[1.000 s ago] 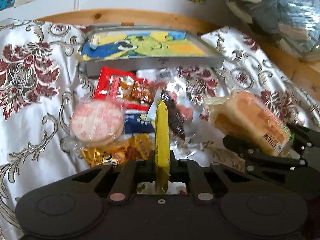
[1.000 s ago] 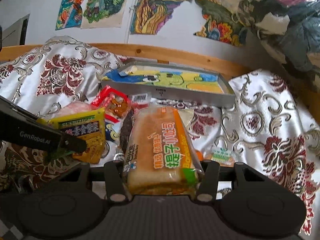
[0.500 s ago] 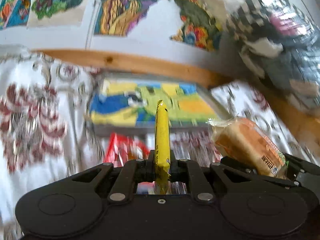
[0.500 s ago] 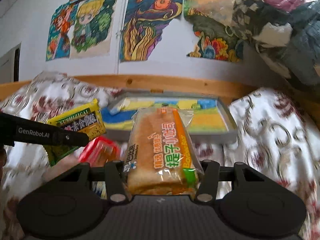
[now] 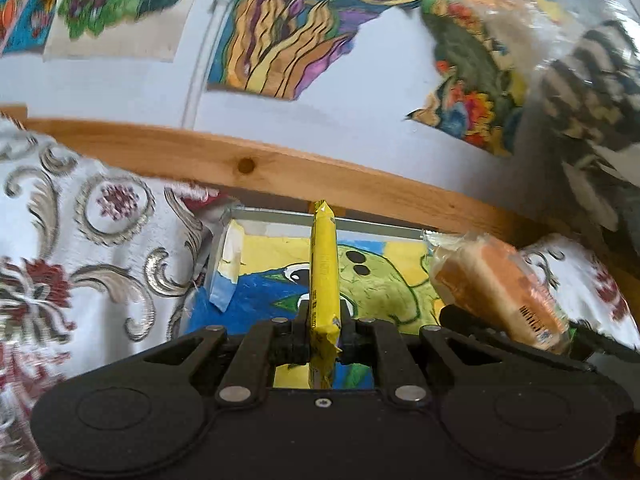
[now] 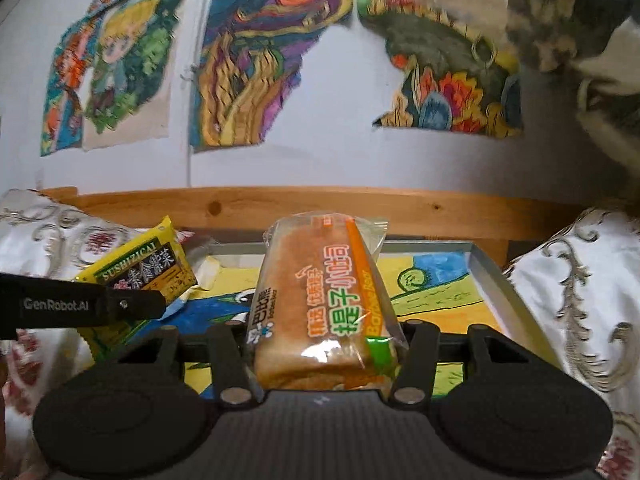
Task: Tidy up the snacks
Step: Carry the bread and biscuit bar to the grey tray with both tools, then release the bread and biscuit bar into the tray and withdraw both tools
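My left gripper [image 5: 324,330] is shut on a flat yellow snack packet [image 5: 324,276], seen edge-on and standing upright. The same yellow packet [image 6: 140,270] shows its face in the right wrist view, clamped by the left gripper's finger [image 6: 132,304]. My right gripper [image 6: 326,344] is shut on a wrapped bread loaf [image 6: 324,300] with orange and green lettering. That bread loaf [image 5: 496,288] appears at the right of the left wrist view. Both packets hang over a grey tray [image 6: 492,276] lined with a colourful drawing; the tray [image 5: 276,214] lies just ahead.
The tray lies on a white cloth [image 5: 80,264] with maroon and silver flowers, against a wooden rail [image 5: 280,172]. Painted pictures [image 6: 256,60] hang on the wall behind. A plastic bag of bundled fabric [image 5: 592,80] bulges at the upper right.
Both grippers have lifted and moved forward from the snack pile to above the tray, each still holding its packet. The loose snacks on the cloth have dropped out of view.
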The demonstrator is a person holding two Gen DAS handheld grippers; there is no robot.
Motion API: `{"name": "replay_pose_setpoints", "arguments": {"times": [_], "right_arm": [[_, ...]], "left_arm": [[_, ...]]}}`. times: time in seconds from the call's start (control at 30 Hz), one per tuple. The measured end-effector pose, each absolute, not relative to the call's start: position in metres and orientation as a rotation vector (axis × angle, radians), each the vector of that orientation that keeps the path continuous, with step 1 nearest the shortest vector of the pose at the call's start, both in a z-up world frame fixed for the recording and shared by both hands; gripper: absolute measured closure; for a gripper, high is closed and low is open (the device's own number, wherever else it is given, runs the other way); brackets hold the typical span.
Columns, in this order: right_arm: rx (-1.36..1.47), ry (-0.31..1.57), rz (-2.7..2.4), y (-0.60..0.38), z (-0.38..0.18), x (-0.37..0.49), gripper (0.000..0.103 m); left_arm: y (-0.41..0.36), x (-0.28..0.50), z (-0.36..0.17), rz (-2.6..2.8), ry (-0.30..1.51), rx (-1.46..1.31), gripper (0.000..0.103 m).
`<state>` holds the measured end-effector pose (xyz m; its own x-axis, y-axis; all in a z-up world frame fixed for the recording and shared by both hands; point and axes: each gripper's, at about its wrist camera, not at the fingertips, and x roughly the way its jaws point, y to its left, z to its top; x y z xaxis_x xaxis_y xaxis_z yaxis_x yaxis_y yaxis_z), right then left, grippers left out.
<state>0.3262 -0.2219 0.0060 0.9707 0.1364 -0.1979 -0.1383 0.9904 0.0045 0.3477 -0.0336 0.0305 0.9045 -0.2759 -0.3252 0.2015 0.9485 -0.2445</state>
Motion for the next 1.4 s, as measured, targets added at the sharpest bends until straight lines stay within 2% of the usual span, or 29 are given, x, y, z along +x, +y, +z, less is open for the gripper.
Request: {"name": "replay_pose_setpoints", "arguments": {"times": [0.37, 0.47, 0.5, 0.53, 0.57, 0.6, 0.63, 0.7, 0.77, 0.93, 1.1, 1.4], "right_arm": [[0.027, 0.285, 0.088, -0.220, -0.018, 0.367, 0.047], [0.041, 0.303, 0.081, -0.221, -0.022, 0.371, 0.044], [0.045, 0.305, 0.078, -0.221, -0.023, 0.371, 0.038], [0.046, 0.301, 0.080, -0.222, -0.023, 0.370, 0.034], [0.044, 0.295, 0.080, -0.222, -0.022, 0.369, 0.023], [0.039, 0.284, 0.078, -0.222, -0.021, 0.367, 0.015], [0.034, 0.267, 0.078, -0.222, -0.018, 0.364, 0.014], [0.022, 0.243, 0.076, -0.223, -0.012, 0.359, 0.010], [0.016, 0.226, 0.071, -0.224, -0.005, 0.354, 0.006], [0.011, 0.167, 0.070, -0.230, 0.017, 0.332, 0.000], [-0.029, 0.126, 0.066, -0.236, 0.044, 0.304, 0.000], [-0.054, 0.068, 0.065, -0.247, 0.081, 0.234, 0.000]], "left_arm": [[-0.030, 0.384, -0.001, -0.264, 0.440, -0.261, 0.092], [-0.027, 0.387, -0.005, -0.244, 0.457, -0.264, 0.091], [-0.027, 0.387, -0.006, -0.239, 0.458, -0.263, 0.088], [-0.025, 0.387, -0.006, -0.232, 0.457, -0.264, 0.080], [-0.024, 0.386, -0.006, -0.224, 0.452, -0.271, 0.075], [-0.022, 0.385, -0.006, -0.216, 0.449, -0.278, 0.062], [-0.021, 0.384, -0.005, -0.208, 0.447, -0.283, 0.049], [-0.019, 0.381, -0.002, -0.186, 0.438, -0.286, 0.037], [-0.016, 0.377, 0.003, -0.181, 0.427, -0.290, 0.033], [-0.012, 0.357, 0.026, -0.156, 0.365, -0.288, 0.007], [-0.009, 0.328, 0.051, -0.136, 0.312, -0.273, 0.001], [-0.018, 0.261, 0.081, -0.147, 0.257, -0.214, 0.001]]}}
